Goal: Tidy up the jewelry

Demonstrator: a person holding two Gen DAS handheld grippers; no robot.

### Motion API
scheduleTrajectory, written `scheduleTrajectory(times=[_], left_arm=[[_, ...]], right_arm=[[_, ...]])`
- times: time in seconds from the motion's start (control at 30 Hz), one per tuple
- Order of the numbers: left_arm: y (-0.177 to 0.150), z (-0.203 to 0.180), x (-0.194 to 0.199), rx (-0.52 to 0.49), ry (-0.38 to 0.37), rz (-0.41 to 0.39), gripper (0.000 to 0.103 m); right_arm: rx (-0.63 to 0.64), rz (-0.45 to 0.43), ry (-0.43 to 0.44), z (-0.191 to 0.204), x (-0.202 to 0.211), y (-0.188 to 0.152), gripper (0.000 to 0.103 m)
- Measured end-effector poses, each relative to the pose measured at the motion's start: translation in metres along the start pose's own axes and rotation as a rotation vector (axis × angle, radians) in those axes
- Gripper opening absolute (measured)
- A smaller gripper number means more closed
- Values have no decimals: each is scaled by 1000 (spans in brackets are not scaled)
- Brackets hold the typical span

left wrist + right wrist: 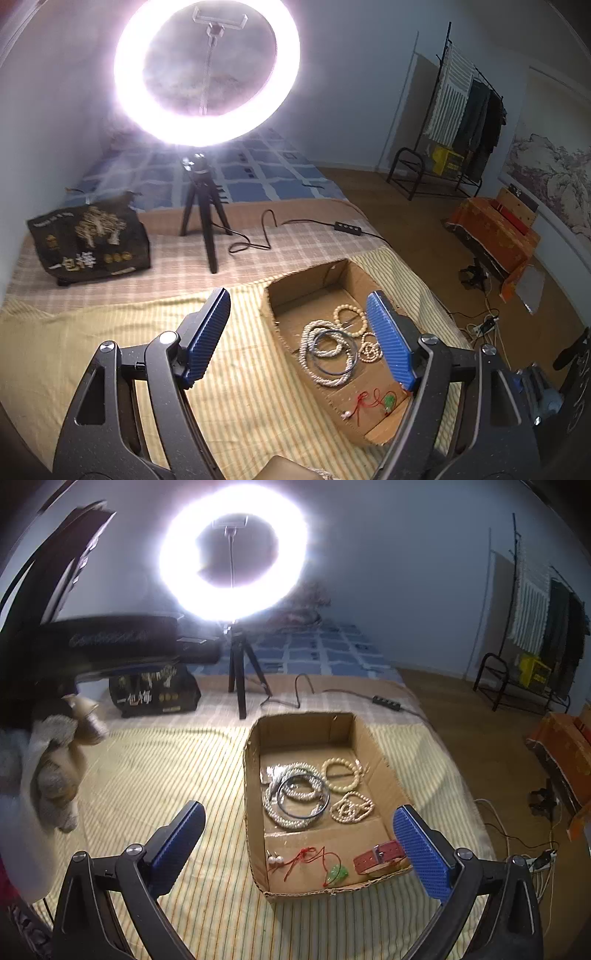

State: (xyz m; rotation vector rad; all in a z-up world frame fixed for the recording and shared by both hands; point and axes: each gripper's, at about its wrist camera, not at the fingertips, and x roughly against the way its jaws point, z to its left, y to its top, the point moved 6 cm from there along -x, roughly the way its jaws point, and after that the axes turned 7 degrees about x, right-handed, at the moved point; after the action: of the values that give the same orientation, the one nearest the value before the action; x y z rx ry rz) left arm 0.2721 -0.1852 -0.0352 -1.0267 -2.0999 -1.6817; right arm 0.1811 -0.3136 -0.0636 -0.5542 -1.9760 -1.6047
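On the bed's ribbed yellow-striped cloth [155,760], a shallow corrugated cardboard box [255,812] holds coiled pearl strands [291,794], a beaded bracelet [341,775] and a red leather strap [376,856]. Both ridged blue tongs, left [299,339] and right [299,849], gape wide, empty.

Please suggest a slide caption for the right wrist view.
Open right gripper above a cardboard box holding pearl strands, a bead bracelet and a red strap.
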Motion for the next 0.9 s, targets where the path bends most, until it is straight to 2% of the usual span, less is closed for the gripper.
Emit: scheduleTrajectory(times=[0.2, 0.5, 0.8, 0.87, 0.9], left_arm=[[2, 8, 40, -30, 32, -34, 83], [-4, 24, 97, -53, 67, -80, 84], [-23, 24, 139, -80, 86, -123, 84], [-28, 23, 147, -84, 83, -140, 93], [-31, 23, 151, -85, 81, -152, 100]], right_arm=[[-16, -41, -39, -1, 22, 9, 103], [7, -107, -99, 4, 54, 22, 103], [20, -173, -138, 9, 81, 32, 103], [9, -183, -140, 7, 85, 34, 103], [2, -188, -145, 6, 87, 34, 103]])
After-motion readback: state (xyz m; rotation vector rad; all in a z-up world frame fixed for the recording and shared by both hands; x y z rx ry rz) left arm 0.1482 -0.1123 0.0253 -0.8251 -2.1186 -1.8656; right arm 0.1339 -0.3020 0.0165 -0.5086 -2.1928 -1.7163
